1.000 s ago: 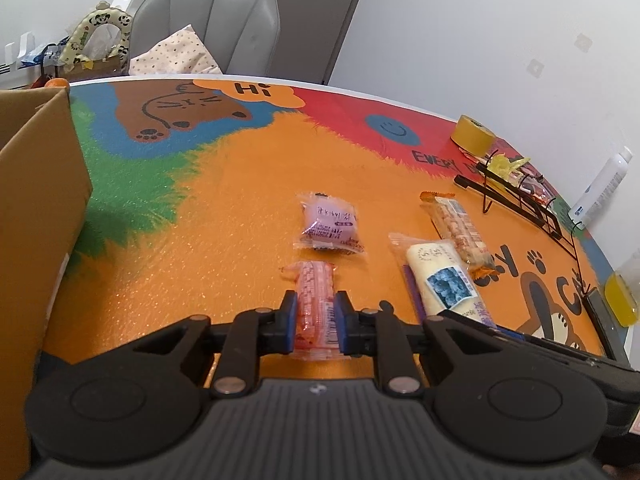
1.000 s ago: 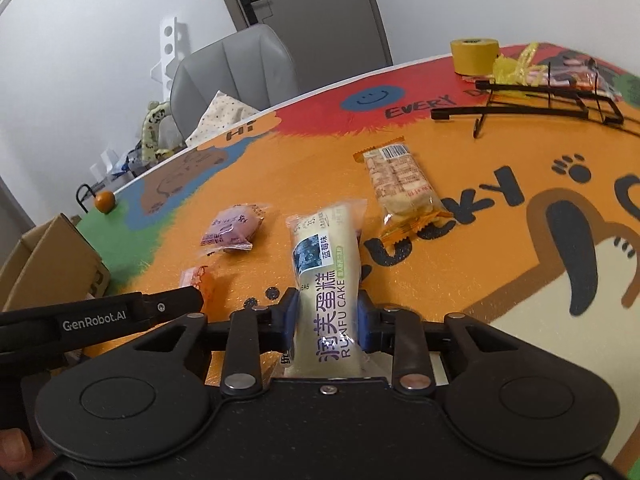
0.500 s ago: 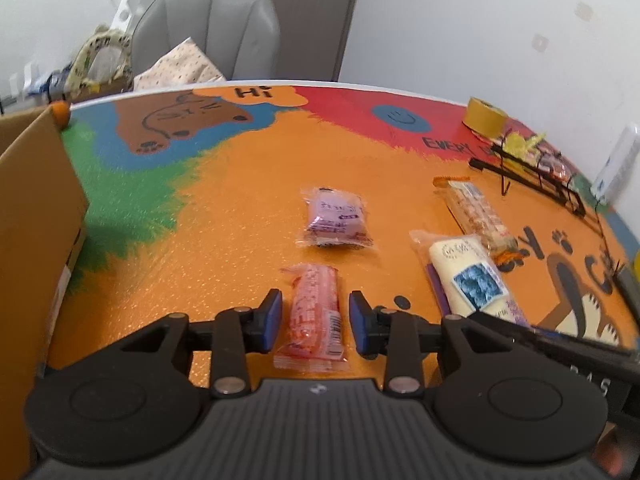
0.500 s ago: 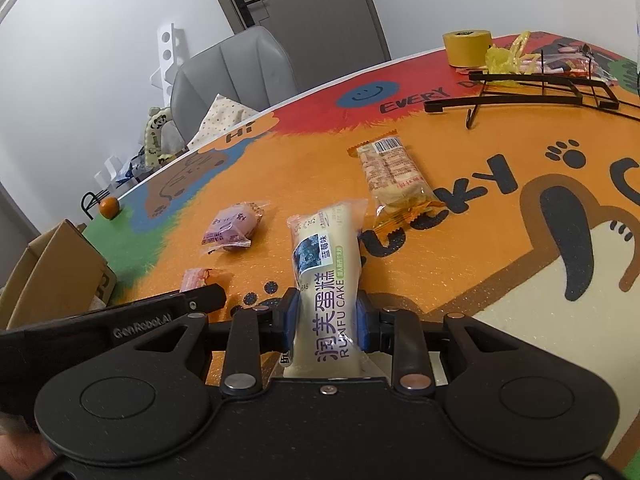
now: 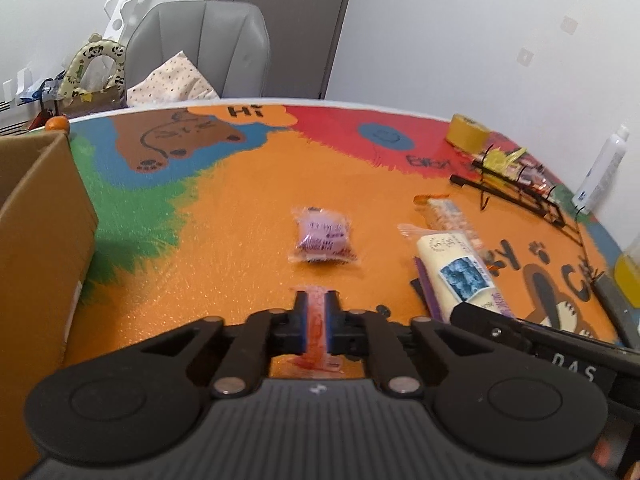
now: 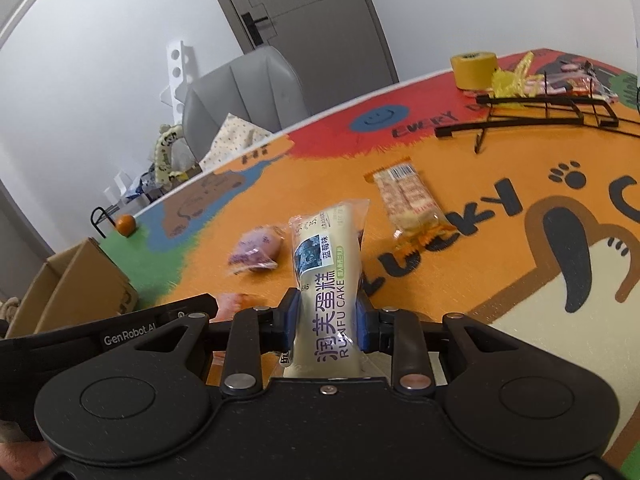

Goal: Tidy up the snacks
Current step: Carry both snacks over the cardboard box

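The left gripper (image 5: 316, 322) tilts down over the table's (image 5: 240, 200) near edge, its jaws just closed tight on the orange-red snack packet (image 5: 317, 320); the right gripper (image 6: 327, 320), angled down likewise beside it, clamps the Runfu Cake packet (image 6: 326, 264), whose far end points toward the table's middle.

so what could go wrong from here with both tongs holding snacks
1. The left tongs have just been closing hard on the thin red snack; a squeeze that tight might crush it.
2. The right tongs grip the cake near one end, so the long free end may sag or slip.
3. The two tools sit close together, so carrying both to the box could make them bump.
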`<state>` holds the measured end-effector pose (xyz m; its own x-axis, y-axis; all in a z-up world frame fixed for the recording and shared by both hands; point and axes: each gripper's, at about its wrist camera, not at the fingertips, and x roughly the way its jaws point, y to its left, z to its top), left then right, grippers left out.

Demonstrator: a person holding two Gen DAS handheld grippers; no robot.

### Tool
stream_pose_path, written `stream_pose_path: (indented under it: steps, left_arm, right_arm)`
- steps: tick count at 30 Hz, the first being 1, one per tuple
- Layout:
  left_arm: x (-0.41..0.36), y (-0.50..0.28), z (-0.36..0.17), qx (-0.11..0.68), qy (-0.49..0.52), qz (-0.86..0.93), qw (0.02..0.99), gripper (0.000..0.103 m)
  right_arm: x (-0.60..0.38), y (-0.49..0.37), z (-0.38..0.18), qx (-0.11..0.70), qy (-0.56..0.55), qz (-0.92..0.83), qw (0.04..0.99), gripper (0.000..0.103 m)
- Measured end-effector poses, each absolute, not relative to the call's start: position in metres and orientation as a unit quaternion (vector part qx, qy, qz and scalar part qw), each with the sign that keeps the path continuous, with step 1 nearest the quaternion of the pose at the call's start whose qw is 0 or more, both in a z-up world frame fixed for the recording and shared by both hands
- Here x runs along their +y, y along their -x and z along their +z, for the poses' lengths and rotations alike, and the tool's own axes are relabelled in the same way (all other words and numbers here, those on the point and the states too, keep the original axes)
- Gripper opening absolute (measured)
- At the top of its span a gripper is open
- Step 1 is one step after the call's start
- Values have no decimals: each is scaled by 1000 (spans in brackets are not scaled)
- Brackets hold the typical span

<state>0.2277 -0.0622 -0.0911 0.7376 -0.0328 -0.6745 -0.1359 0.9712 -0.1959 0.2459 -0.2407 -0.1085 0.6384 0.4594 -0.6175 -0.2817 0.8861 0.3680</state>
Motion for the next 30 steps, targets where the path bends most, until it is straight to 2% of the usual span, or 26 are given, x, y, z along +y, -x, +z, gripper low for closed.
stream_pose_path:
  steps: [10,13,15,18,30]
  left_arm:
    - [-54,-218,-85,359,130,26,924,4]
    - [-57,-222,-87,366,129,31,921,10]
    - [-60,-224,-88,367,123,28,922,20]
    - [-63,-226,-91,366,119,31,922,29]
    - [-86,-240,-114,387,61,45,919,29]
  right_arm:
    - [-237,-239,-103,365,-121,213,898,27]
    - [-241,-238,-104,366,-122,208,899,27]
    - [-245,-239,-104,366,-124,204,899,27]
    - [-251,-241,-106,367,-127,198,900,27]
    - [-260,-246,-118,379,-133,190,896,27]
